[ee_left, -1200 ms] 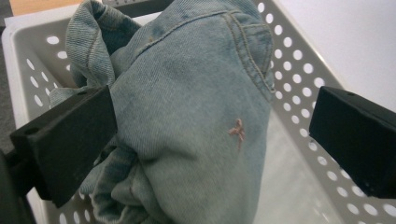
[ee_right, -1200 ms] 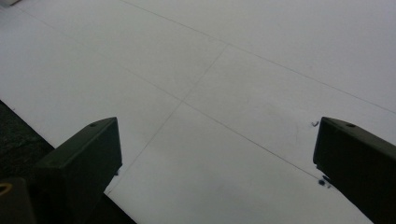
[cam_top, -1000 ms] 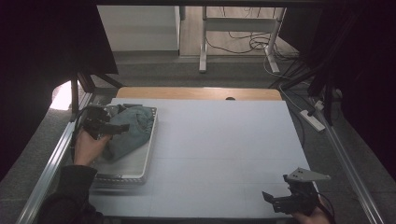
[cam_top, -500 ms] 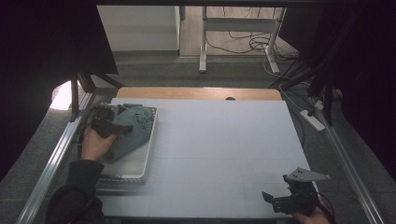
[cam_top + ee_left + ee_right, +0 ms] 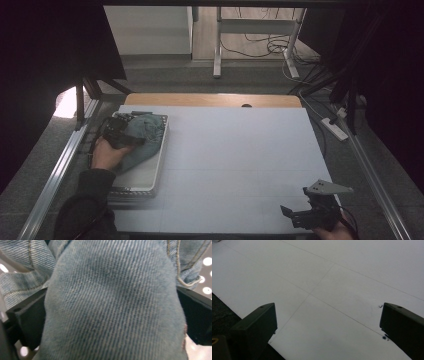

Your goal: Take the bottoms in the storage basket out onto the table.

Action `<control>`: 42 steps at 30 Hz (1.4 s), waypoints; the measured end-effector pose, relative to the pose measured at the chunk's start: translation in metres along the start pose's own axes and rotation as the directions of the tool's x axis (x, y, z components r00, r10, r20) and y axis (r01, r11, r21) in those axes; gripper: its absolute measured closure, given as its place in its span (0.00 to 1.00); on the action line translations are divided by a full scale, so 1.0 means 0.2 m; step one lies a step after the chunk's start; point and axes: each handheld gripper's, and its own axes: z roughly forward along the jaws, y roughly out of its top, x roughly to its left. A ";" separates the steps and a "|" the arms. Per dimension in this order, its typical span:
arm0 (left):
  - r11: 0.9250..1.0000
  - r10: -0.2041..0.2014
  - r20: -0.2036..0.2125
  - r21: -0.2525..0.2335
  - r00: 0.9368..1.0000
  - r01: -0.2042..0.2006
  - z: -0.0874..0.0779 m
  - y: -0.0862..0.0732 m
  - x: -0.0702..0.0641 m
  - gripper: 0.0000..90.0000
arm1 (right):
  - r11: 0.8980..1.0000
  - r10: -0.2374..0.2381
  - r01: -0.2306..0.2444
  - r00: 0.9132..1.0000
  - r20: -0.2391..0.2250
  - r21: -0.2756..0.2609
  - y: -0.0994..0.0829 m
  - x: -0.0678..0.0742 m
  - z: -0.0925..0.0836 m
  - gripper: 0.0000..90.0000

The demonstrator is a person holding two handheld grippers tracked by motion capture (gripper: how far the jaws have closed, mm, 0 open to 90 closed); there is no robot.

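Observation:
A crumpled blue denim garment (image 5: 146,134) lies in a white perforated tray (image 5: 142,181) at the table's left side. My left gripper (image 5: 132,141) is pushed into the garment from the left, a hand behind it. In the left gripper view the denim (image 5: 112,297) bulges between the two black jaws, which stand wide apart on either side of it; my left gripper (image 5: 112,325) is open around the fold. My right gripper (image 5: 292,214) rests low over the front right of the table, open, nothing between its jaws (image 5: 327,322).
The white table top (image 5: 240,150) has thin pencil lines across it (image 5: 322,282). The tray's holed floor (image 5: 205,277) shows beside the denim. Metal rails run along both table sides, and a power strip (image 5: 334,128) lies off the right edge.
My left hand and gripper have shifted slightly right, deeper into the denim in the tray. The right gripper has stayed still.

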 end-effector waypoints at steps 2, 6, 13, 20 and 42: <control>1.000 0.002 -0.013 0.012 1.000 -0.002 0.00 0.00 -0.01 0.06 | 1.000 0.000 0.000 1.000 0.000 0.000 0.00 0.00 0.00 0.02; 1.000 -0.005 -0.014 0.023 1.000 0.005 0.01 0.00 -0.01 0.12 | 1.000 -0.003 0.003 1.000 0.000 0.001 0.00 0.00 0.00 0.02; 0.998 -0.044 -0.021 0.040 0.999 0.045 -0.01 0.00 -0.03 0.34 | 1.000 -0.006 0.006 1.000 0.001 0.002 0.00 0.00 0.00 0.02; 0.998 -0.046 -0.031 0.045 0.998 0.047 -0.05 0.01 -0.07 0.50 | 1.000 -0.014 0.014 1.000 0.003 0.001 0.00 0.00 0.00 0.02; 0.996 -0.028 0.031 -0.086 0.999 0.031 -0.26 0.03 -0.08 0.60 | 1.000 -0.021 0.021 1.000 -0.006 -0.009 0.00 0.01 -0.01 0.02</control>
